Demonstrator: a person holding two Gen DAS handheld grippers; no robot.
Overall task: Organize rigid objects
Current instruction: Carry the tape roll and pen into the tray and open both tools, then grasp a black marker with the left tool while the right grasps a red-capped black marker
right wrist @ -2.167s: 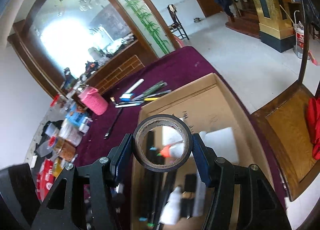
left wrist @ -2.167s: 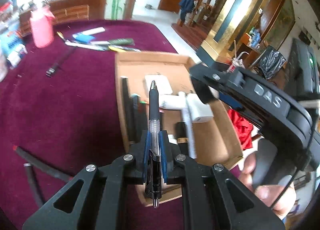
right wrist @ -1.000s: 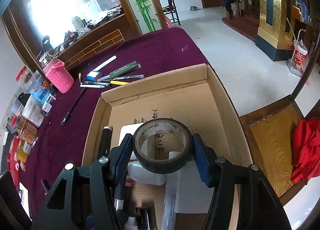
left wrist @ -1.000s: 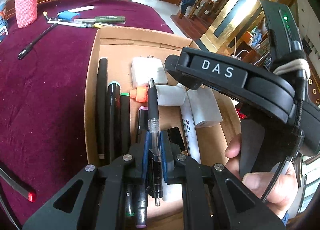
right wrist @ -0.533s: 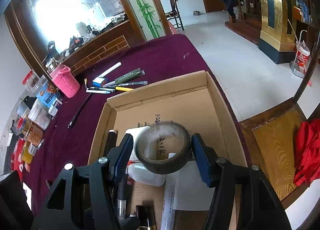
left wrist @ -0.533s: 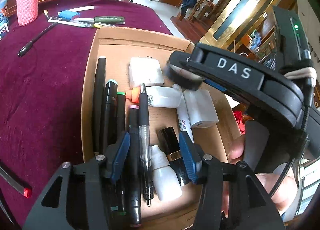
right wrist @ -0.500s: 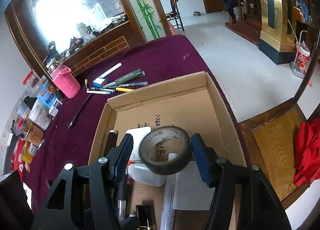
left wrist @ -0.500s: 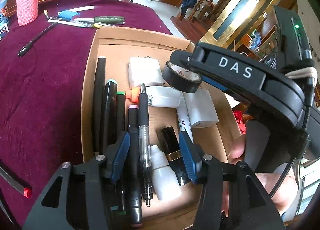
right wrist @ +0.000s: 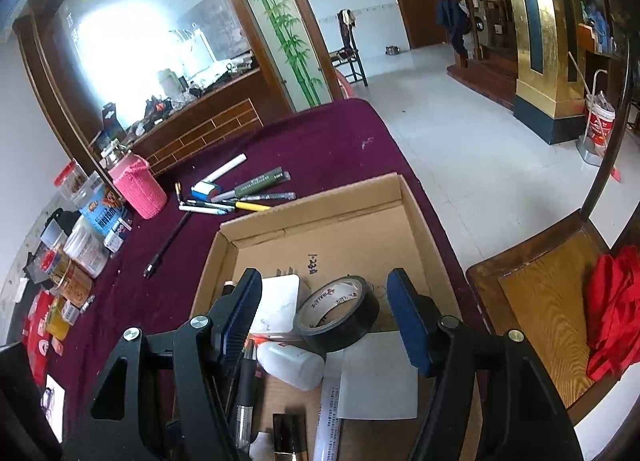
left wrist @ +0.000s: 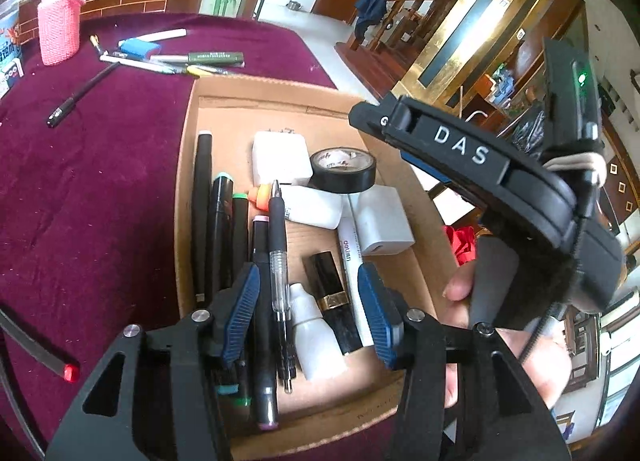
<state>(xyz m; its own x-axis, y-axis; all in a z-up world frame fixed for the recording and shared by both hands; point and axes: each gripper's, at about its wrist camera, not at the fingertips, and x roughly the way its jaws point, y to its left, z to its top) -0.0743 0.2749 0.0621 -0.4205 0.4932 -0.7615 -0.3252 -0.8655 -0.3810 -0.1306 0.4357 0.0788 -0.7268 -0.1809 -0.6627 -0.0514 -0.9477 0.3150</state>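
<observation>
Both my grippers hang over the box [left wrist: 188, 165] with jaws spread and nothing between them: the left gripper [left wrist: 308, 311] above the pen [left wrist: 277, 245], which lies in the row of markers, and the right gripper [right wrist: 324, 325] above the tape [right wrist: 338, 315], which sits tilted on the white block [right wrist: 278, 309] and bottle [right wrist: 292, 363]. I judge the step in hand is clearing out of the box and going for the next loose item. To do it well I'd lift each gripper straight up before swinging sideways, so the pads don't drag the pen out of line or tip the tape off its perch, and I'd move the right one first, since it crosses over the left gripper's path. The left view shows me the full packing of the box: the markers side by side, the lipstick [left wrist: 330, 293], the dropper bottle [left wrist: 316, 325], the right gripper's body overhead and a dark stick with a red end [left wrist: 38, 349] near the worktop [left wrist: 100, 165] edge. The right view hides most of that but shows the box's bare far floor, the pens [right wrist: 240, 197] left on the worktop, the pink cup [right wrist: 138, 189] and the chair [right wrist: 548, 301] beside the box.
</observation>
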